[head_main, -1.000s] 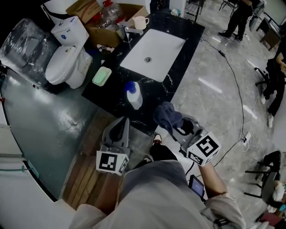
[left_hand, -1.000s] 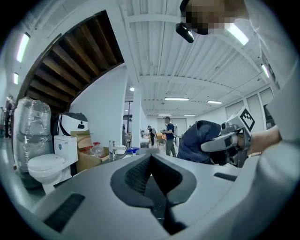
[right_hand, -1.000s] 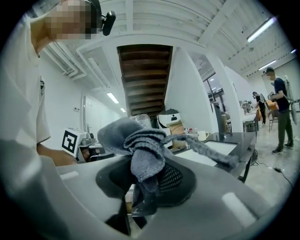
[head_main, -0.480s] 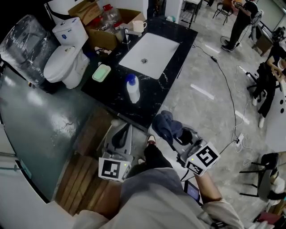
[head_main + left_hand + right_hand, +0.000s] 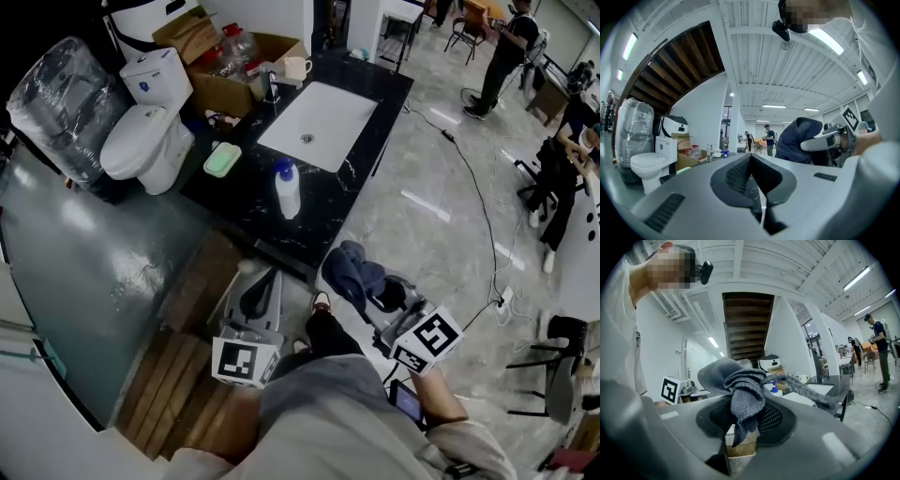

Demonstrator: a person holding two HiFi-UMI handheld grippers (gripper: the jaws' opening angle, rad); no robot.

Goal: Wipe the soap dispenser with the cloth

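Standing upright on the black counter (image 5: 242, 202), the soap dispenser (image 5: 287, 190), white with a blue top, sits just before the near corner of the white sink (image 5: 323, 112), untouched and well apart from both grippers. Change since a second ago: both grippers have drawn back from the counter; the cloth (image 5: 352, 267), which then overlapped the counter's near edge, now hangs clear of it over the pale floor (image 5: 441, 187). Left gripper (image 5: 267, 278): jaws closed together, nothing between them, tip just short of the counter's near edge. Right gripper (image 5: 364, 286): jaws clamped on the bunched blue-grey cloth, which spills forward over the jaw tips. Also on the counter: a green soap dish (image 5: 222, 159) near the left edge and a cup (image 5: 297, 67) at the far end. Left of the counter, a toilet (image 5: 145, 141) and a cardboard box (image 5: 234, 89) crowd that side. Right of the counter, open floor, crossed by a thin cable (image 5: 487, 216).
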